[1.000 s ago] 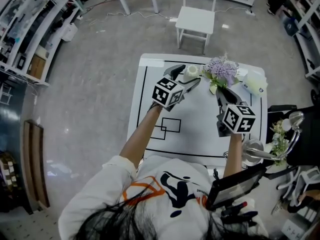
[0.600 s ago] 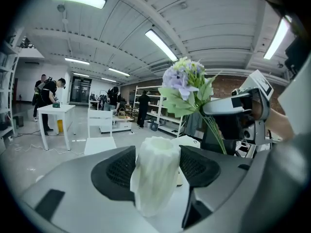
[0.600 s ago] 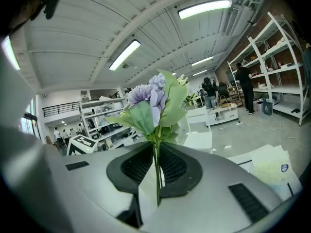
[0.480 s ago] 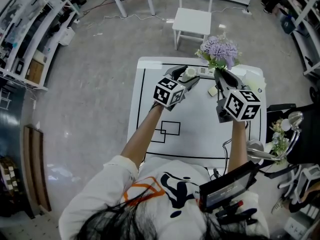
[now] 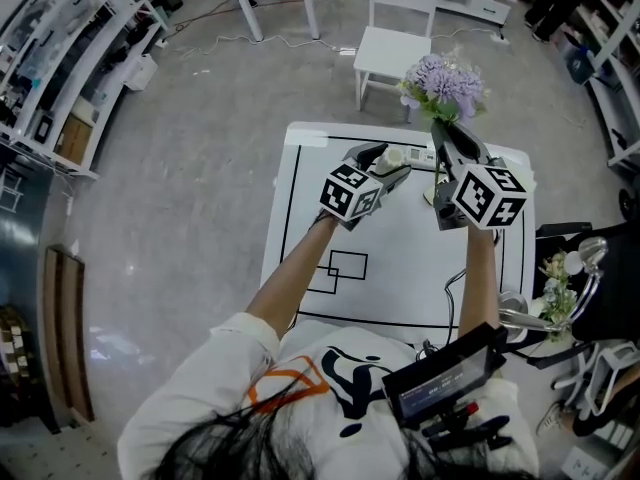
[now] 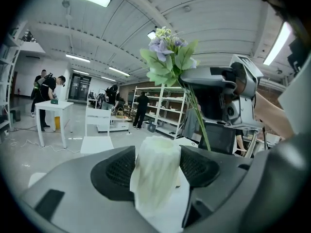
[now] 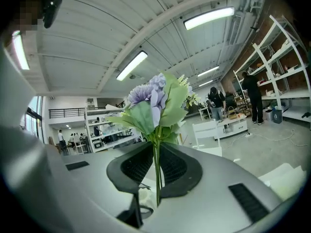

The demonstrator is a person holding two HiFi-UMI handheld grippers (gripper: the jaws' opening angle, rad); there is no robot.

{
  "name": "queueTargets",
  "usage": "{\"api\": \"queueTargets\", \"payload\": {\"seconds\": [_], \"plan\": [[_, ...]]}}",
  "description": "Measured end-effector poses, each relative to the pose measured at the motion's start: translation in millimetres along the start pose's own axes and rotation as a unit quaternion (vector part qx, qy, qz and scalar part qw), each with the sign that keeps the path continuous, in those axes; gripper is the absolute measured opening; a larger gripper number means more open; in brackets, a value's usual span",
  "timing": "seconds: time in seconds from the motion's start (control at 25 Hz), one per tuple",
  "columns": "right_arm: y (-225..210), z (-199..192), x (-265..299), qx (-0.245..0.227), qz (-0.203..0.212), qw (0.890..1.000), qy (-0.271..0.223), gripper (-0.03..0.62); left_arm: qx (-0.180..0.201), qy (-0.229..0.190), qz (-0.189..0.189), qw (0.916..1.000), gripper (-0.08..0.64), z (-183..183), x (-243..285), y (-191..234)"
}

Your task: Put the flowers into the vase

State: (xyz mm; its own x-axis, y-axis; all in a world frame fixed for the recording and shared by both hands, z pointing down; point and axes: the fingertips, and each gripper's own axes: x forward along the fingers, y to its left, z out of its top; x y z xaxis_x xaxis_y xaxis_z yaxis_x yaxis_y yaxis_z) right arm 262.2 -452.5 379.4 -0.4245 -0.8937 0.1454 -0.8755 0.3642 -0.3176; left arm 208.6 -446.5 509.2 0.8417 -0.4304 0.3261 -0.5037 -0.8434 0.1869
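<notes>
A pale ribbed vase [image 5: 391,155] stands on the white table [image 5: 400,268] near its far edge. My left gripper [image 5: 384,164] has just been closing its jaws with the vase [image 6: 155,159] between them, and both pads now press on its sides. My right gripper [image 5: 447,136] is shut on the thin green stems of a bunch of lilac flowers [image 5: 445,81], held up to the right of the vase and above it. In the right gripper view the stems run up between the pads [image 7: 131,169] to the blooms [image 7: 154,101]. The left gripper view shows the flowers [image 6: 167,57] above the vase.
A white chair [image 5: 400,43] stands just beyond the table's far edge. Shelving [image 5: 60,78] lines the left side of the room. A cluttered cart [image 5: 565,278] with more flowers sits at the right. People [image 6: 46,89] stand far off in the background.
My right gripper has lifted the flowers off the table and carried them up, toward the far edge. The left gripper has stayed at the vase.
</notes>
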Motion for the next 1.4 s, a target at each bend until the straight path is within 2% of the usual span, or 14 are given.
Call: {"api": "queueTargets", "payload": {"seconds": [0.16,0.36,0.48,0.68,0.8,0.96,1.4], "plan": [[13,34,5,-0.007,0.019,0.998,-0.062,0.049,-0.001,0.004,-0.003,1.0,0.285,-2,0,-1],[34,71,7,0.003,0.049,0.989,-0.141,0.049,-0.002,0.006,-0.006,1.0,0.285,-3,-1,-2],[47,81,7,0.006,0.061,0.982,-0.18,0.049,-0.004,0.008,-0.007,0.9999,0.285,-3,-1,-1],[69,84,4,-0.017,0.08,0.971,-0.226,0.049,-0.003,0.012,-0.011,0.9999,0.285,-2,0,-2],[75,73,6,-0.025,0.087,0.971,-0.221,0.049,-0.002,0.014,-0.014,0.9998,0.285,-2,-1,-3],[72,46,9,-0.027,0.073,0.978,-0.195,0.049,0.0,0.016,-0.019,0.9997,0.285,-3,-2,-3],[37,-31,9,-0.007,-0.002,0.995,-0.104,0.05,-0.005,0.007,-0.021,0.9997,0.285,-3,-1,-4]]}}
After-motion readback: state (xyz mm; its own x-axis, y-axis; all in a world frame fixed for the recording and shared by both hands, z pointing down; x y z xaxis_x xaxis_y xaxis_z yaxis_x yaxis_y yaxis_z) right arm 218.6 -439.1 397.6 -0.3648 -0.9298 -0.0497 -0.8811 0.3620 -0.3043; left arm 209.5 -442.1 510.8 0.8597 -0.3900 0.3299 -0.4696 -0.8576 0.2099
